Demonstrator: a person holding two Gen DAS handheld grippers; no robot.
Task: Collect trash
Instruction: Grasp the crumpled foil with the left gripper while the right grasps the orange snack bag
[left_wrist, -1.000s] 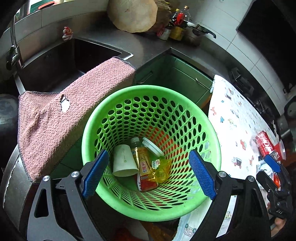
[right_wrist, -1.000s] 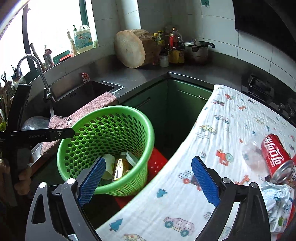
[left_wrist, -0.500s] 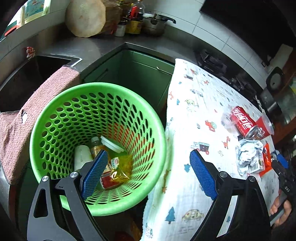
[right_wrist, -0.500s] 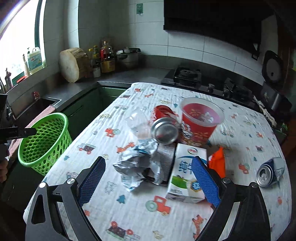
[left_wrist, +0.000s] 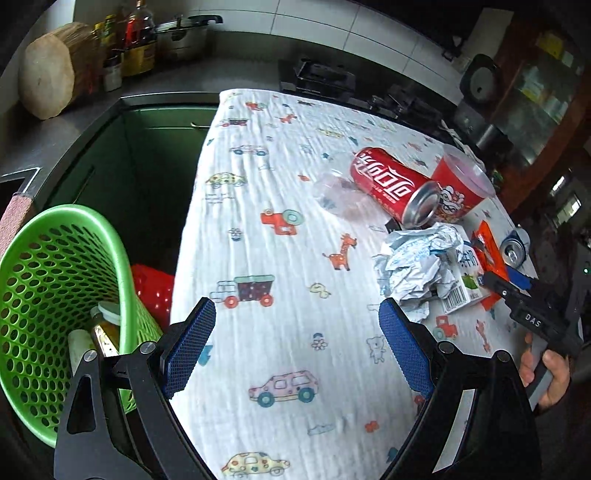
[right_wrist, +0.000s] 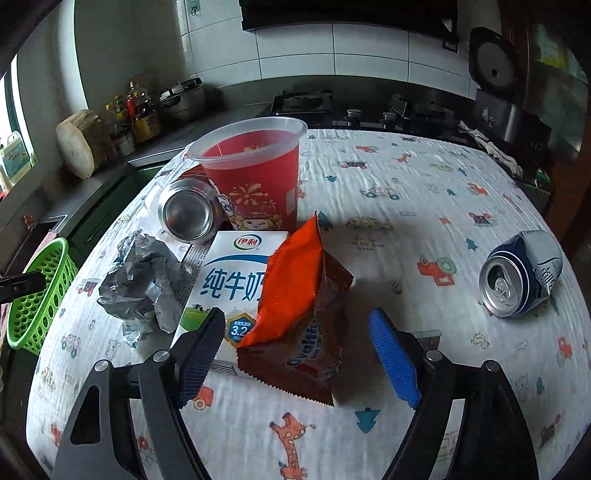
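Trash lies on the printed tablecloth (left_wrist: 280, 236): a red cola can (left_wrist: 395, 186), a red plastic cup (right_wrist: 255, 173), a crumpled paper ball (right_wrist: 142, 282), a white milk carton (right_wrist: 231, 277), an orange snack wrapper (right_wrist: 299, 310) and a dented blue can (right_wrist: 521, 273). My right gripper (right_wrist: 297, 352) is open, its fingers either side of the wrapper's near end. My left gripper (left_wrist: 295, 349) is open and empty above the cloth, right of the green basket (left_wrist: 48, 280), which holds a bottle and a cup.
A clear crushed plastic piece (left_wrist: 336, 194) lies beside the cola can. A red basket (left_wrist: 153, 290) sits behind the green one. A steel counter with a wooden chopping block (left_wrist: 48, 70), bottles and a pot runs at the back left; a stove (right_wrist: 306, 101) lies beyond the table.
Both grippers have swung right, away from the green basket. The right one has closed in on the trash pile and now straddles the orange wrapper; the left now faces the tablecloth.
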